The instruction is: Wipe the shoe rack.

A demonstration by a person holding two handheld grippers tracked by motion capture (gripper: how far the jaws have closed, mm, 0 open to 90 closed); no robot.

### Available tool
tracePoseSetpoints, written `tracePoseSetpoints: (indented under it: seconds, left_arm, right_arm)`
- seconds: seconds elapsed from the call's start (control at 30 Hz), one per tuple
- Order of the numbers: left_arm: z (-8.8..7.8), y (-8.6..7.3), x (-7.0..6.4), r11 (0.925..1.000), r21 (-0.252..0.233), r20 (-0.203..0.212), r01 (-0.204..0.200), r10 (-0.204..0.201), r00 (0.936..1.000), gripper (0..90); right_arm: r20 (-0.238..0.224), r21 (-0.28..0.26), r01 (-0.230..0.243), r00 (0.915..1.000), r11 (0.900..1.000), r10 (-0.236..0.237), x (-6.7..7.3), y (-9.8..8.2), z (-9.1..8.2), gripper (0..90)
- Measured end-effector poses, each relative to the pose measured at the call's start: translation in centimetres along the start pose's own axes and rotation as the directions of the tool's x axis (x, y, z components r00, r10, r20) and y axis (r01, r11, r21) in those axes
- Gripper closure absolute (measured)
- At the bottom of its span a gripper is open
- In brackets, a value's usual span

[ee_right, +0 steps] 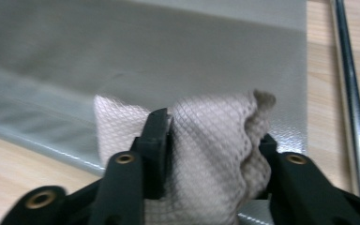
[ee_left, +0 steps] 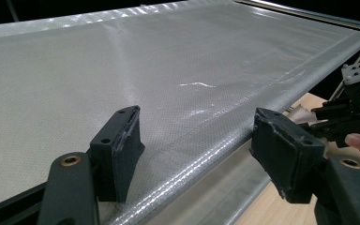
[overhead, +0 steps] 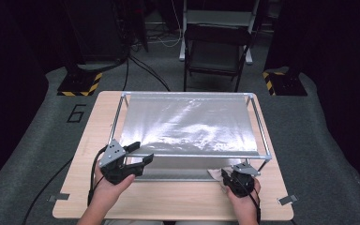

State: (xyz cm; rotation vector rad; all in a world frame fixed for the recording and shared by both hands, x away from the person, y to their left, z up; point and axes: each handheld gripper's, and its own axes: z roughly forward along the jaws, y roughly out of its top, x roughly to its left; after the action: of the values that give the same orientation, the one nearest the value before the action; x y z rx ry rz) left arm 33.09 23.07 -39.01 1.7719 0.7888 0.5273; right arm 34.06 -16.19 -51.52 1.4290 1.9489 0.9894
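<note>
Right tongs (ee_right: pixel 206 140) pinching bunched waffle-weave cloth (ee_right: pixel 206 154) on the tabletop (overhead: pixel 168 199). Left tongs (ee_left: pixel 194 150) spread, straddling the mesh screen (ee_left: pixel 145 79) front edge.

Two black two-jaw grippers, the left gripper (overhead: pixel 138 153) and right gripper (overhead: pixel 228 177), are each wearing a grey three-cornered plate with dark screws, showing brass-ringed pivot holes and trailing black cables toward six o'clock.

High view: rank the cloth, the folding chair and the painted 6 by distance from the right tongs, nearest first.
1. Cloth, right beside the right tongs, at the frame's near edge.
2. Painted 6, on the floor, far left.
3. Folding chair, beyond the table.
</note>
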Motion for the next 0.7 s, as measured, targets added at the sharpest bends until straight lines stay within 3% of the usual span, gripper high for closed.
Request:
tracePoseSetpoints:
  seconds: [0.07, 0.33, 0.37, 0.4, 0.6, 0.63, 0.7]
  left_arm:
    - [0.00, -0.01, 0.00, 1.0000, 0.000, 0.000, 0.000, 0.000, 1.0000, 33.3]
    - [0.06, 0.00, -0.04, 1.0000, -0.001, -0.004, -0.003, 0.003, 1.0000, 33.3]
    - [0.06, 0.01, -0.03, 1.0000, 0.001, -0.003, -0.003, 0.003, 1.0000, 33.3]
    - [0.08, 0.03, -0.03, 1.0000, 0.001, -0.002, -0.005, 0.005, 1.0000, 33.3]
    - [0.07, 0.03, -0.02, 1.0000, 0.002, -0.002, -0.004, 0.004, 1.0000, 33.3]
    - [0.07, 0.03, -0.02, 1.0000, 0.002, -0.002, -0.004, 0.004, 1.0000, 33.3]
    - [0.06, 0.03, -0.02, 1.0000, 0.002, -0.002, -0.006, 0.006, 1.0000, 33.3]
  right_arm:
    - [-0.006, -0.009, -0.002, 1.0000, 1.000, 0.002, 0.02, -0.06, 0.15, 55.1]
    - [0.043, -0.005, 0.010, 0.9990, 1.000, -0.010, -0.22, 0.29, 0.33, 42.4]
    - [0.055, -0.002, 0.048, 0.9974, 0.999, -0.048, -0.40, 0.42, 0.30, 41.2]
    - [0.083, -0.005, 0.057, 0.9949, 0.998, -0.057, -0.28, 0.42, 0.32, 37.7]
    - [0.056, -0.027, 0.032, 0.9980, 0.999, -0.031, -0.33, 0.40, 0.36, 37.1]
    - [0.076, -0.016, 0.055, 0.9956, 0.998, -0.054, -0.53, 0.49, 0.25, 37.5]
    - [0.041, -0.040, 0.007, 0.9991, 0.999, -0.005, -0.48, 0.71, -0.21, 38.9]
